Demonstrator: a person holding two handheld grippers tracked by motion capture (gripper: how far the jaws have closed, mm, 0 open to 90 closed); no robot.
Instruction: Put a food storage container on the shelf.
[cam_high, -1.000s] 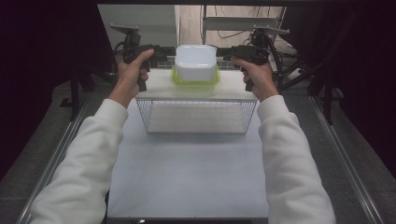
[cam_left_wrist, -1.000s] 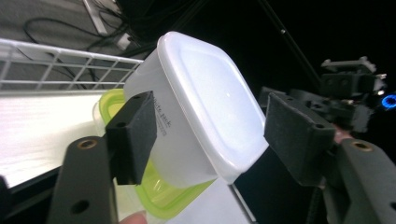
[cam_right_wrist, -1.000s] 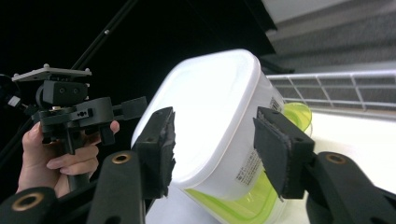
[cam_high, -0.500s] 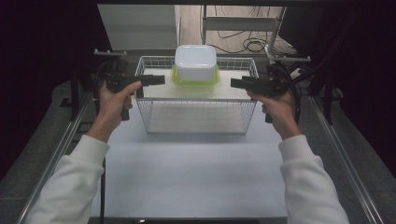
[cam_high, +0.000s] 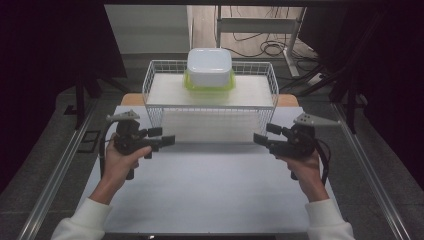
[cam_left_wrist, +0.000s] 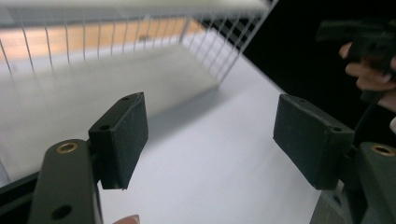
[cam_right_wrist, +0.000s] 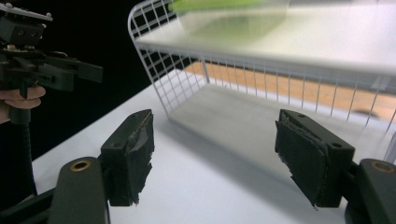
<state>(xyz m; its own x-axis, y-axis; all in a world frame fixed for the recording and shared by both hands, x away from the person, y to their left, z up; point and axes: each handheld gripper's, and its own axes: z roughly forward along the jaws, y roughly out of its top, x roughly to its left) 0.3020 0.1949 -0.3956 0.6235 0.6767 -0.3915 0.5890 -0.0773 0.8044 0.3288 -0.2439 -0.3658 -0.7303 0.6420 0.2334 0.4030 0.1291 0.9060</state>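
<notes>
A white counter (cam_high: 210, 190) is filling the middle of the high view, running from 6 o'clock up toward the centre. A white wire rack (cam_high: 210, 107) is standing on the counter's far part, at 12 o'clock from the hands, with a flat white shelf on top and an open space underneath. A white tub (cam_high: 209, 66) is sitting on the rack's shelf at its far middle edge, resting on a green lid (cam_high: 209, 86) that is showing around its base.

The left gripper (cam_high: 169, 140) is hovering at 9 o'clock over the counter, held in the person's left hand (cam_high: 120, 162), and is pointing toward 3 o'clock. Its jaws are standing well apart with nothing between them, as the left gripper view is showing against the counter (cam_left_wrist: 219, 154) and the rack (cam_left_wrist: 140, 42).

The right gripper (cam_high: 259, 139) is hovering at 3 o'clock, held in the right hand (cam_high: 305, 167), and is pointing toward 9 o'clock, facing the other one. Its jaws are also spread wide and empty; beyond them the right gripper view is showing the rack (cam_right_wrist: 261, 56), a blurred green lid (cam_right_wrist: 224, 5) on top, and the left gripper (cam_right_wrist: 91, 70) at 10 o'clock.

Both grippers are staying just in front of the rack, near it but apart from it.
</notes>
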